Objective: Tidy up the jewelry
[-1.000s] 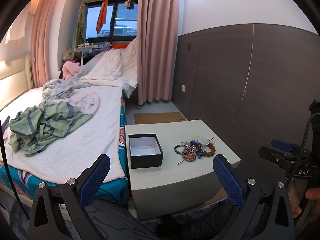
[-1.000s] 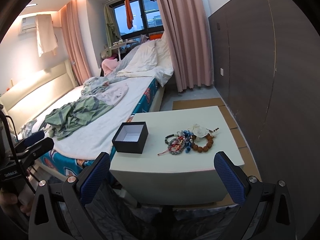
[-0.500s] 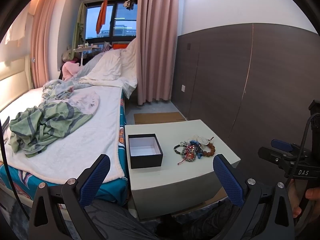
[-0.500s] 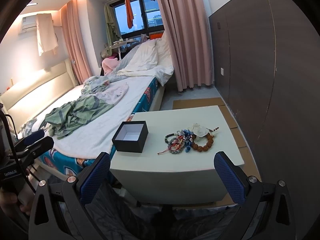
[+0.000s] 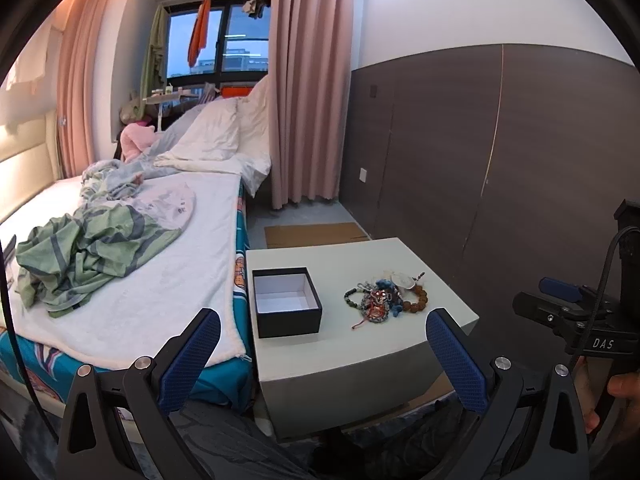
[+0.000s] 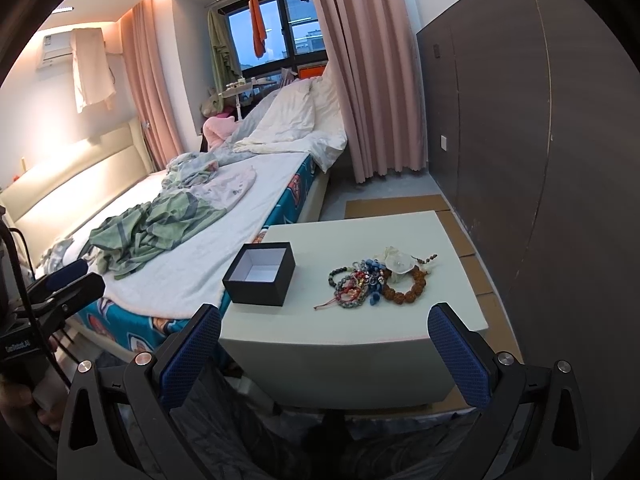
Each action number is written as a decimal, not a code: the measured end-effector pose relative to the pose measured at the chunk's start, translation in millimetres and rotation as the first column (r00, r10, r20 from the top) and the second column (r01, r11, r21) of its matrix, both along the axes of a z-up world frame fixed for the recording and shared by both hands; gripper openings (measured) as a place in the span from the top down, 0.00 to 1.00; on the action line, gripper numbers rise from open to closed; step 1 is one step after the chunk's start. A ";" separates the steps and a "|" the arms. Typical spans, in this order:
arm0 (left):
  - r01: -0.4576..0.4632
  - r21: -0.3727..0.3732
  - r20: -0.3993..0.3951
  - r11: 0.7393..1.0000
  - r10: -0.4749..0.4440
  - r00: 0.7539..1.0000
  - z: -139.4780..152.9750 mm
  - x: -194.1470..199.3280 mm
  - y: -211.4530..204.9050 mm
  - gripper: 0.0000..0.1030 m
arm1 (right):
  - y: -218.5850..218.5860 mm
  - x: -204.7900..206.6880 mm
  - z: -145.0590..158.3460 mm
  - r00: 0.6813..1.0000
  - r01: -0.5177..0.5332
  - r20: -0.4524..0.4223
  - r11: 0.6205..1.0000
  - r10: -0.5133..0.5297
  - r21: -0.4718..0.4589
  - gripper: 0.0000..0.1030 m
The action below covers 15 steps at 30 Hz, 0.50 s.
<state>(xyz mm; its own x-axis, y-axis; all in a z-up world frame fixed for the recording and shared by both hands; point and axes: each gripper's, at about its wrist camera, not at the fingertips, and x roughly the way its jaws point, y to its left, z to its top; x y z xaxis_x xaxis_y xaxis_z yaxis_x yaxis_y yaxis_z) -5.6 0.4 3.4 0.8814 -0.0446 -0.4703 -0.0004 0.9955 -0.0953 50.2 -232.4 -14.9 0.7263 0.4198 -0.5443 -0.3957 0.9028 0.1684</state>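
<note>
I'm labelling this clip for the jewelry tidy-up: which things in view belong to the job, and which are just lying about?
Part of the job:
- black box, open and empty, on the white table
- pile of bracelets beside it
- left gripper and right gripper, both open

Just lying about:
- green striped clothes on the bed
- white pillows
- pink curtain

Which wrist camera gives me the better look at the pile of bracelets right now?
The right wrist view: the pile of bracelets sits larger and nearer centre, with single strands easier to tell apart. The left wrist view shows the same pile smaller, off to the right.
</note>
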 end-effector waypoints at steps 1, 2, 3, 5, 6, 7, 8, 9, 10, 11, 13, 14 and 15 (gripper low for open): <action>0.005 -0.002 -0.003 1.000 -0.005 1.000 -0.6 2.6 -1.1 0.01 | -1.3 1.9 0.1 1.000 0.003 -0.001 1.000 -0.003 -0.002 0.00; 0.011 -0.005 -0.005 1.000 -0.011 1.000 -1.3 5.6 -2.3 0.01 | -2.8 3.3 0.1 1.000 0.005 -0.001 1.000 -0.005 -0.003 0.00; 0.016 -0.006 -0.008 1.000 -0.016 1.000 -2.1 9.2 -3.9 0.01 | -4.8 4.6 0.1 1.000 0.007 -0.001 1.000 -0.007 -0.003 0.00; 0.030 -0.007 -0.013 1.000 -0.030 0.999 -6.2 13.4 -4.9 0.01 | -9.7 7.4 -0.7 1.000 0.014 -0.001 1.000 -0.014 -0.001 0.00; 0.037 -0.006 -0.019 0.999 -0.037 0.999 -7.9 18.2 -7.4 0.01 | -12.5 9.0 -1.4 1.000 0.019 -0.001 1.000 -0.019 -0.001 0.00; 0.046 -0.005 -0.025 0.999 -0.046 0.999 -9.8 23.5 -10.3 0.01 | -16.9 11.9 -3.2 1.000 0.029 -0.004 1.000 -0.029 -0.001 0.00; 0.056 -0.004 -0.032 0.998 -0.056 0.998 -11.9 29.1 -13.5 0.01 | -20.9 14.4 -5.1 0.999 0.036 -0.008 0.999 -0.036 0.001 0.00; 0.066 -0.003 -0.039 0.998 -0.066 0.997 -13.9 34.9 -16.8 0.01 | -25.3 18.1 -7.3 0.999 0.046 -0.013 0.999 -0.046 0.003 0.00; 0.076 -0.003 -0.046 0.997 -0.076 0.996 -15.9 40.8 -20.0 0.01 | -29.7 21.3 -9.3 0.998 0.055 -0.018 0.998 -0.055 0.006 0.00; 0.087 -0.006 -0.051 0.996 -0.087 0.995 -18.1 46.8 -23.3 0.01 | -34.2 24.8 -11.4 0.998 0.066 -0.026 0.998 -0.065 0.010 0.00; 0.108 -0.013 -0.064 0.994 -0.109 0.992 -21.8 56.0 -26.9 0.01 | -43.3 32.3 -15.7 0.996 0.084 -0.040 0.996 -0.084 0.017 0.00; 0.119 -0.013 -0.071 0.993 -0.120 0.990 -23.9 62.2 -30.3 0.01 | -46.9 36.0 -17.5 0.995 0.093 -0.044 0.996 -0.092 0.018 0.00; 0.127 -0.014 -0.074 0.992 -0.127 0.989 -25.2 64.7 -32.8 0.01 | -49.6 38.6 -19.0 0.994 0.100 -0.048 0.995 -0.099 0.019 0.00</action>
<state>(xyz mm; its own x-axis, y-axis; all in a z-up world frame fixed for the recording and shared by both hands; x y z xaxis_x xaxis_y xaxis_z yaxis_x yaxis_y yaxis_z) 59.1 -32.4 -21.8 0.8307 -0.1586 -0.5336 0.1186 0.9870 -0.1087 88.9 -282.0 -33.9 0.7389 0.3586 -0.5705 -0.2956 0.9333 0.2038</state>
